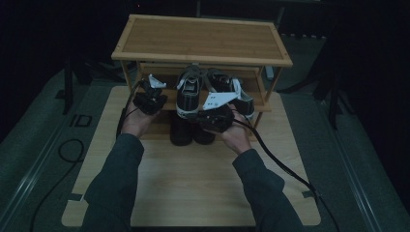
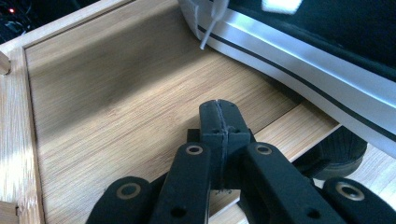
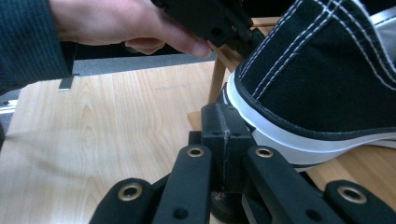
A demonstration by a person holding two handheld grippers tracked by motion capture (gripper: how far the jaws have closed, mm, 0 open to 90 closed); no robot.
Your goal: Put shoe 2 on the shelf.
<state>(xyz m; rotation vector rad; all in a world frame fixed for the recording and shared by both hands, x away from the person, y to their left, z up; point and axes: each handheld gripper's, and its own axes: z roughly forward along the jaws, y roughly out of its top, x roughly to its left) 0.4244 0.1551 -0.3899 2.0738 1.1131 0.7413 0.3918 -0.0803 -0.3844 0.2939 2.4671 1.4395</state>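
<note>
A bamboo shoe rack (image 1: pixel 200 38) stands at the far side of the table. Two black canvas sneakers with white soles sit on its middle shelf, one (image 1: pixel 188 94) left of the other (image 1: pixel 244 101). My left gripper (image 1: pixel 153 92) is shut and empty, its tip (image 2: pixel 219 116) over the bare shelf board (image 2: pixel 116 107) left of the sneaker's white sole (image 2: pixel 303 70). My right gripper (image 1: pixel 199 116) is also shut and empty. Its tip (image 3: pixel 223 126) lies against the white rubber end of a sneaker (image 3: pixel 322 79) at the shelf's front edge.
A pair of dark shoes (image 1: pixel 183 130) stands on the rack's lowest level under the sneakers. A white lace end (image 2: pixel 208 32) hangs over the shelf. The other hand with its gripper (image 3: pixel 205 18) is close above. Cables (image 1: pixel 280 162) trail across the light wooden tabletop (image 1: pixel 193 183).
</note>
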